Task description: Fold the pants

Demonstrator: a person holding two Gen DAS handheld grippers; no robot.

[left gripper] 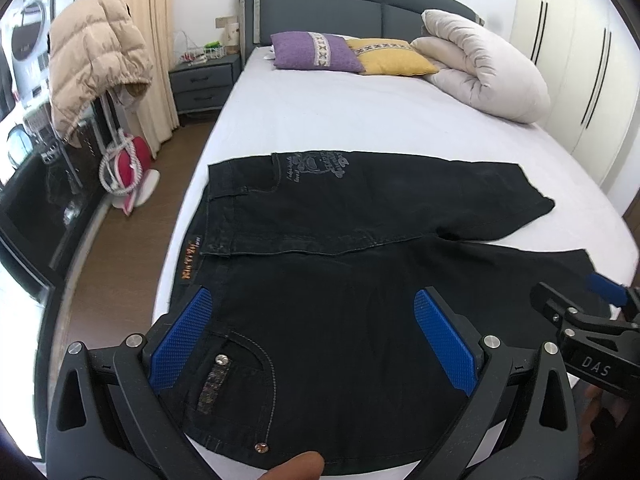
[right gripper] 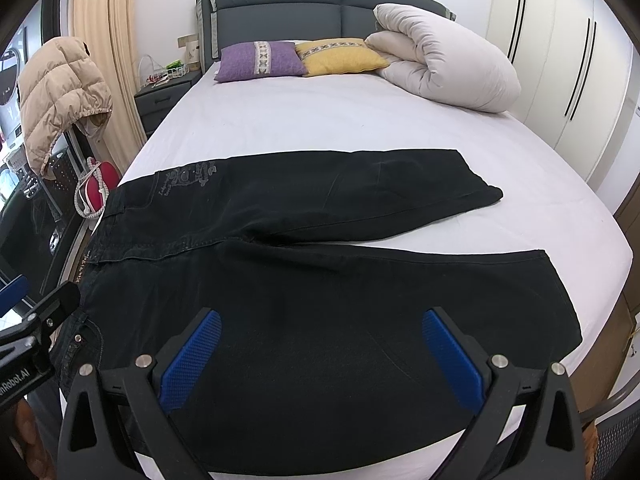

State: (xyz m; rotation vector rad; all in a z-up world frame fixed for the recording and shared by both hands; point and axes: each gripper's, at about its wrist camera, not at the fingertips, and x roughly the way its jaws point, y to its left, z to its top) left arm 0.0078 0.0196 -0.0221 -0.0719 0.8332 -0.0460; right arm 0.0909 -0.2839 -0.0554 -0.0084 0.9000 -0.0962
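Hovering over the near edge of the bed (right gripper: 360,128), your left tool (left gripper: 316,328) has its blue pads spread wide above the waist end of the pants (left gripper: 360,280), close to the front pocket (left gripper: 236,376) with its metal stud, gripping nothing. A fingertip (left gripper: 296,468) shows at the bottom of the left wrist view. Your right tool (right gripper: 320,352) is just as wide apart and empty, hanging over the thigh of the nearer leg. The black pants lie flat across the foot of the bed on the white sheet, waistband to your left, both legs running to your right and splitting slightly apart; the farther leg carries a grey print near the waist. Beyond them sit a purple pillow (right gripper: 260,60), a yellow pillow (right gripper: 340,56) and a rolled white duvet (right gripper: 448,64) against the dark headboard (right gripper: 288,4).
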